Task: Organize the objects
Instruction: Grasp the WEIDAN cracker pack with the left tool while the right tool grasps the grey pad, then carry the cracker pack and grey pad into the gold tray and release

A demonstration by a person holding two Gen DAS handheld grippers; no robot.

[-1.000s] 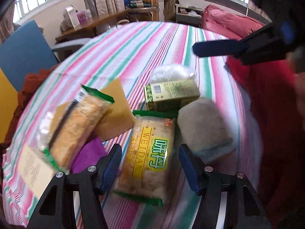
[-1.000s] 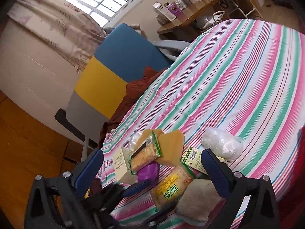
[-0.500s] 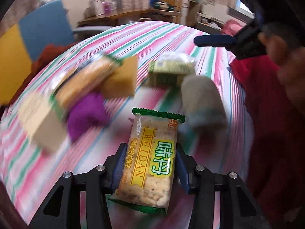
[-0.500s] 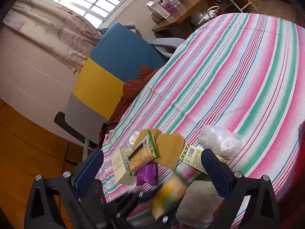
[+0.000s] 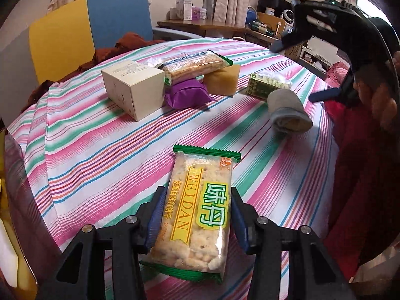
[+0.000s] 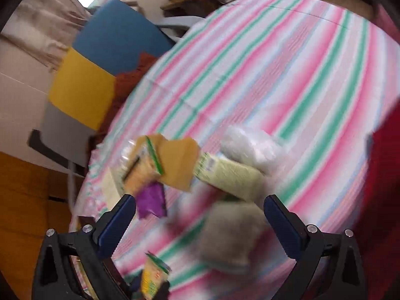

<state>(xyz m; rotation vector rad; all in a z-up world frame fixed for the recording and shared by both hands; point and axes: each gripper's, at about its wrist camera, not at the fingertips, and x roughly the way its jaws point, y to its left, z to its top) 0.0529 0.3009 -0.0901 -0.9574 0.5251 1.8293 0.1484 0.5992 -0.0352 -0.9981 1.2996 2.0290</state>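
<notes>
left wrist view: the left gripper (image 5: 197, 215) has just been closing and its blue pads now clamp the sides of the weidan cracker packet (image 5: 197, 215), held lifted above the near edge of the striped tablecloth (image 5: 105, 150). further back sits a cluster — a cream box (image 5: 132, 87), a purple pouch (image 5: 187, 93) touching it, a long cracker bar (image 5: 195, 66) lying across the top, and a mustard cushion (image 5: 222, 80) just beside. to the right, a green carton (image 5: 262, 88) with a clear bag (image 5: 275, 76) behind it, and a rolled grey sock (image 5: 287, 111) nearer the camera. the right gripper (image 5: 325, 95) hangs at the far right.

right wrist view, blurred: the right gripper (image 6: 200, 215) stands wide apart, nothing between its pads, above the grey sock (image 6: 230, 235) — the cracker packet (image 6: 152, 277) shows at the bottom edge.
</notes>
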